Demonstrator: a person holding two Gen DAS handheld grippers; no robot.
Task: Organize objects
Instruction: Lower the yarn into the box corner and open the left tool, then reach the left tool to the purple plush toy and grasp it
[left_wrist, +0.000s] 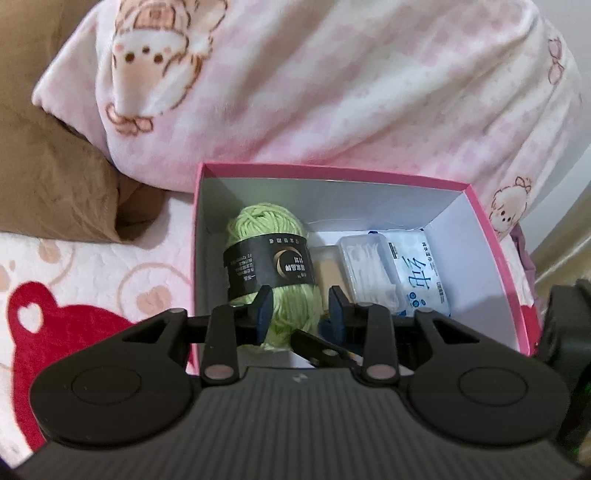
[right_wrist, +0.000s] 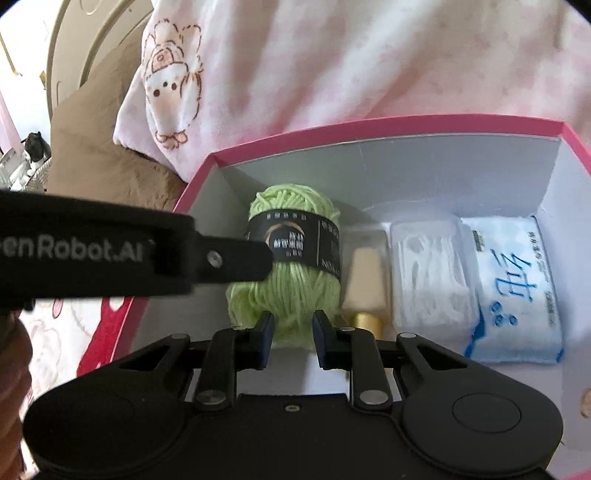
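Just ahead of the right hand-held gripper (right_wrist: 291, 323), narrowed and empty, the green yarn skein (right_wrist: 291, 258) could snag on its fingertips.

One pink box (right_wrist: 388, 123) holds one green yarn skein (right_wrist: 291, 258), one beige bottle (right_wrist: 365, 284), one clear swab case (right_wrist: 428, 269) and one tissue pack (right_wrist: 517, 288).

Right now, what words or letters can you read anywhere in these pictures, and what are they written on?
"enRobot.AI": white letters on the black left gripper arm; the start is cut off by the picture's edge.
One big blue Chinese character on the tissue pack; its small print is too blurred to read.
Black label around the green yarn: Chinese print and a gold crescent sign, upside down and too small to read.
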